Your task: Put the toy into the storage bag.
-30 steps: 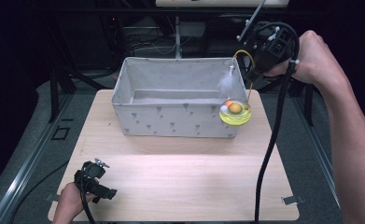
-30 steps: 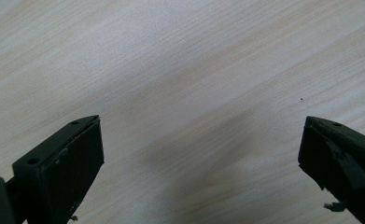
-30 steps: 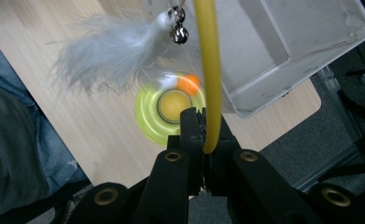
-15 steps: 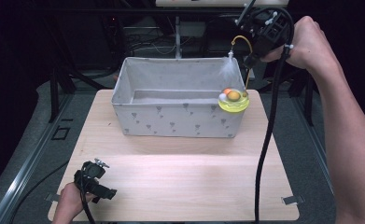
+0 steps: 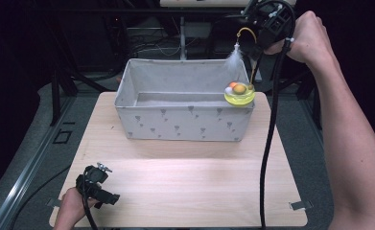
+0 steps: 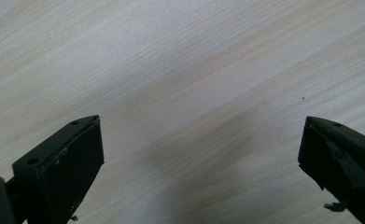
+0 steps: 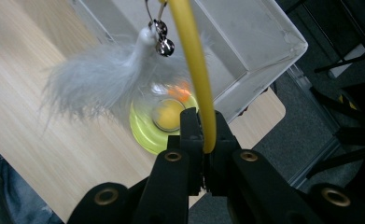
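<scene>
The right gripper [image 5: 258, 38] is up above the far right corner of the grey fabric bin [image 5: 185, 125], and its jaws are pinched tight on a thin yellow wand [image 7: 195, 70]. That wand is part of a cat toy [image 5: 239, 93]: a round yellow-green base with an orange ball and a white one sitting in it, hanging in the air right at the bin's far right corner, level with the rim. A white feather [image 7: 98, 81] and a little silver bell [image 7: 164, 44] dangle from the wand's curled top.

From where I stand the toy looks light, plastic and mostly hollow. The wand seems springy (it bows over like a fishing rod), so the base will likely bob and swing under the grip. Low on the wand, close to the base, would be the steadier place to hold it; the rim of the base is another option, though smooth plastic there may slip. The feather is soft and gives nothing to grab, and the loose balls could roll if the base tips.

The left gripper [image 5: 98, 184] rests near the front left corner of the wooden table [image 5: 190, 187], its jaws spread wide with nothing between them, just bare wood grain beneath.

If the base is to go down into the bin, it needs a slow descent.
</scene>
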Tool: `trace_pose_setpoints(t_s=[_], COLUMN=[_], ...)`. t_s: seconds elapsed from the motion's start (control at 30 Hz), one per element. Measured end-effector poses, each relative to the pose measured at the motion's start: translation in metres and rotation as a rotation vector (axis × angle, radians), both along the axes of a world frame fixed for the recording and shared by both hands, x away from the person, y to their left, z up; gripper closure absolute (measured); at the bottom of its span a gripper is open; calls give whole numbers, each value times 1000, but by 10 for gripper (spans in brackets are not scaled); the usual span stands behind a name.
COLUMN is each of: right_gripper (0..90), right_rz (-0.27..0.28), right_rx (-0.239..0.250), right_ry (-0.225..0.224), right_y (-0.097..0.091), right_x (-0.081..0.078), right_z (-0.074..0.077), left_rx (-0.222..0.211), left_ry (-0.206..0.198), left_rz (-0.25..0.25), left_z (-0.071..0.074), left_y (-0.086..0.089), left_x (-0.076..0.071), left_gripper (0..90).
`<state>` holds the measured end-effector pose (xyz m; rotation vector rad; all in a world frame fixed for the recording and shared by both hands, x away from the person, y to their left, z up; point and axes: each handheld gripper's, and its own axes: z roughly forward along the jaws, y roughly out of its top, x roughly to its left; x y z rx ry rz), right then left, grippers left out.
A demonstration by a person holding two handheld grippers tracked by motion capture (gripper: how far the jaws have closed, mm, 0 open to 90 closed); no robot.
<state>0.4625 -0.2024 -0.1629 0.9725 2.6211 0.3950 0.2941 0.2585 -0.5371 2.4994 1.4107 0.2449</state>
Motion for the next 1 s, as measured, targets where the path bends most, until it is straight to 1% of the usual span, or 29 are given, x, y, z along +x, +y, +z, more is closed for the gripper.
trace_pose_setpoints(t_s=[0.07, 0.23, 0.3, 0.33, 0.5, 0.67, 0.83, 1.0], right_gripper=[883, 883, 883, 883, 883, 883, 883, 883], right_rz=[-8, -27, -38, -37, -70, -86, -97, -105], right_rx=[10, 7, 20, 13, 46, 68, 69, 70], right_ry=[-3, -10, -15, -13, -22, -28, -29, -21], right_y=[1, 2, 2, 2, 0, -2, -3, -2], right_x=[5, 16, 21, 23, 33, 40, 47, 53], right_z=[-2, -7, -9, -9, -16, -22, -30, -39], left_rx=[2, 2, 4, 2, -1, -2, -3, -2], left_ry=[0, 0, 0, 0, 0, 0, -1, 1], left_rz=[-1, -1, -1, -1, 3, 2, 1, 2], left_z=[0, 0, 0, 0, 0, 0, 0, 0], left_y=[0, 0, 0, 0, 0, 1, 0, 1], left_x=[-1, 0, 0, 0, -1, -1, 0, -1], left_gripper=[3, 3, 3, 2, 3, 3, 2, 2])
